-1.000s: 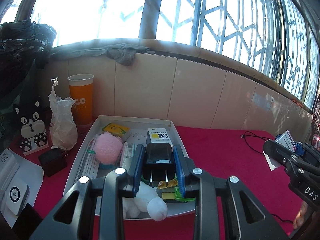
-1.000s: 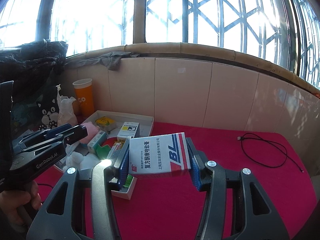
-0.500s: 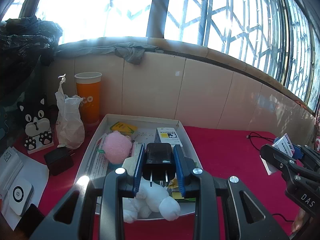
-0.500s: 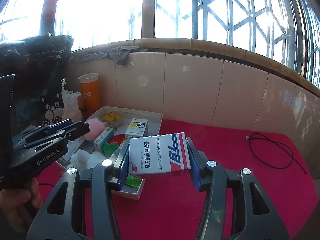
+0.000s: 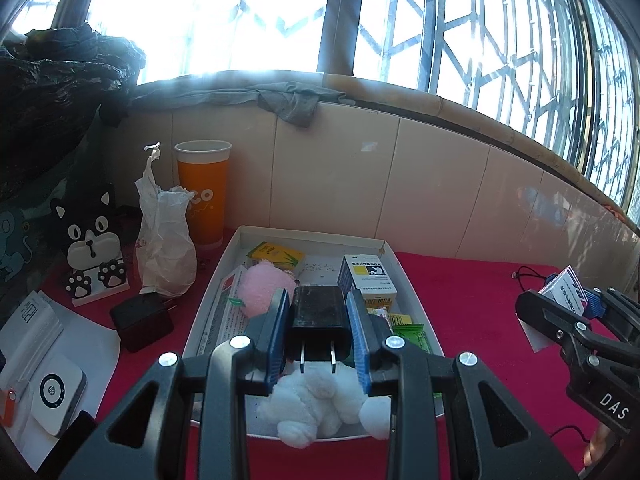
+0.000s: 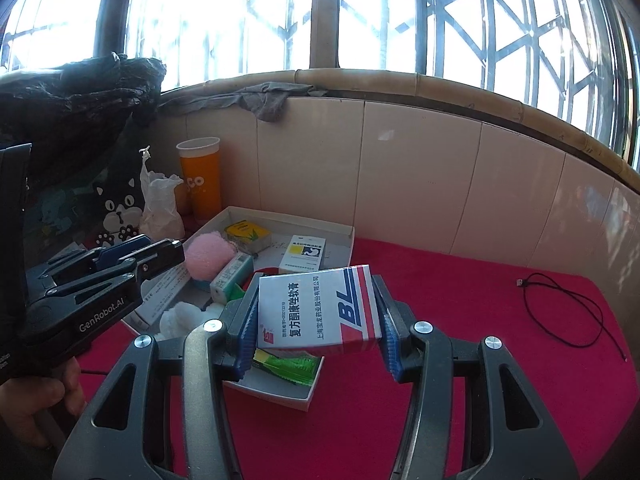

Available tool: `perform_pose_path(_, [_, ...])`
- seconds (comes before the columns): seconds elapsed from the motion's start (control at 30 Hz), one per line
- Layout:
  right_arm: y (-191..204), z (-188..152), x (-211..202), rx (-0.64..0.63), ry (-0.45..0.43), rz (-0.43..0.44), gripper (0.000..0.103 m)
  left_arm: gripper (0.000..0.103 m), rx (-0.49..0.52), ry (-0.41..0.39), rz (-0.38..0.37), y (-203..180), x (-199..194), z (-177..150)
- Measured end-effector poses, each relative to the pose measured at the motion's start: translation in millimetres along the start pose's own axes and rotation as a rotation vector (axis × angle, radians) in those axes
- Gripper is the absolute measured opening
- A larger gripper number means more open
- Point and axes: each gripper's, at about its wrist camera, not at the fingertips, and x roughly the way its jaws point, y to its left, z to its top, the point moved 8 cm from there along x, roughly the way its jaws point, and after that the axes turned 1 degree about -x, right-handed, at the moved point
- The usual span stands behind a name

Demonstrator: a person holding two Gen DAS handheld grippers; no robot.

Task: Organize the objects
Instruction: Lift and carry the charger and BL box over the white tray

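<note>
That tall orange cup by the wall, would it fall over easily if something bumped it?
Probably. The orange cup stands tall on a narrower base, so it looks tippy. It seems paper, likely light. Whether it holds liquid cannot be seen.

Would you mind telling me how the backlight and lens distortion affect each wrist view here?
Left wrist view: the window blows out to white and spills haze over the sill cloth, while the black charger in the left gripper stays readable. Right wrist view: similar glare up top, bars bowed by the fisheye, yet the medicine box in the right gripper is sharp and legible.
</note>
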Motion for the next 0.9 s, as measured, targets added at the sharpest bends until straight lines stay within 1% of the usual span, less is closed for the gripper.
perform_pose_path(0.3, [18.4, 6.4, 16.5, 0.004, 0.015, 0.041, 0.050, 0.029, 0.004, -0.002, 0.032, 16.5, 6.7, 11.5])
perform_pose_path(0.6, [29.7, 19.1, 38.7, 0.020, 0.031, 0.076, 0.050, 0.029, -0.006, 0.018, 0.045, 35.4, 27.8, 35.9])
perform_pose_path(0.8, [28.9, 24.3, 60.0, 0.048, 0.063, 0.095, 0.050, 0.029, 0.033, 0.021, 0.061, 33.9, 40.4, 45.0])
perform_pose_path(0.9, [29.9, 26.2, 72.7, 0.061, 0.087, 0.114, 0.050, 0.029, 0.042, 0.034, 0.050, 30.7, 50.7, 47.7])
